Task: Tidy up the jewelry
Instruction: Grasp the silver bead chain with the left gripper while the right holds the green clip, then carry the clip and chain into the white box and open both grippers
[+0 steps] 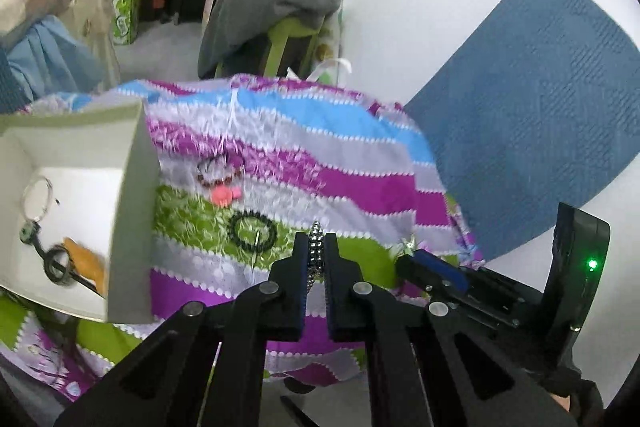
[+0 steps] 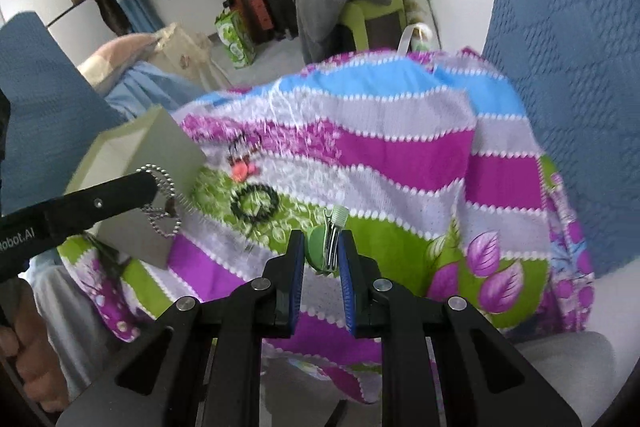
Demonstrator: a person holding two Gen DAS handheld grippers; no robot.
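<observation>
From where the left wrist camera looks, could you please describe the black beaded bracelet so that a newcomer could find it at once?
Start at the striped cloth, purple, green, grey and blue, to the right of the white box. On its green stripe, below a pink charm, lies the black beaded bracelet. It is the only all-black ring of beads lying on the cloth.

right gripper clamping green hair clip

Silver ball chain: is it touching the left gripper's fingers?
Touching. The left wrist view shows the silver ball chain pinched between the left gripper's closed fingers.
</observation>
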